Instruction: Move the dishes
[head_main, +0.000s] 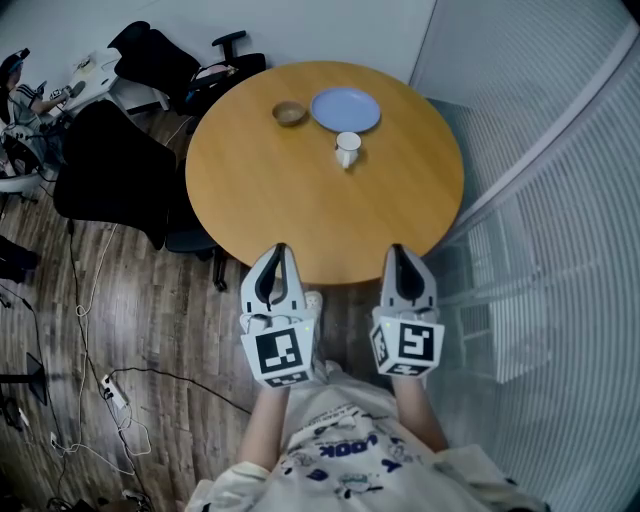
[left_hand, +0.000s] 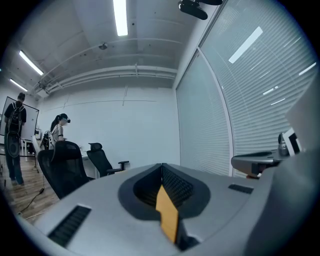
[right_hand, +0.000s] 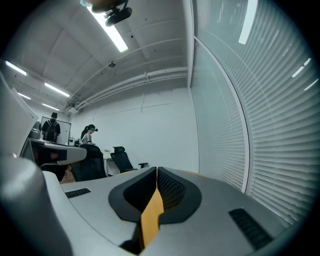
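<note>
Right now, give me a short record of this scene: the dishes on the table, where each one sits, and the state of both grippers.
table: round wooden table, dishes at its far side
bowl: small brown bowl, left of the plate
plate: blue plate, nothing on it
cup: white cup, upright, just in front of the plate
left gripper: shut, empty, at the near edge
right gripper: shut, empty, at the near edge

The grey right gripper (right_hand: 156, 175) is seen with its black-lined jaws pressed together and nothing held between them. A narrow orange strip (right_hand: 150, 217) is shown in the slot nearer the camera. A white slatted blind wall (right_hand: 260, 125) is seen at the right. A black office chair (right_hand: 120, 159) and a standing person (right_hand: 89, 134) are seen at the left, beneath long ceiling strip lights (right_hand: 112, 30).
</note>
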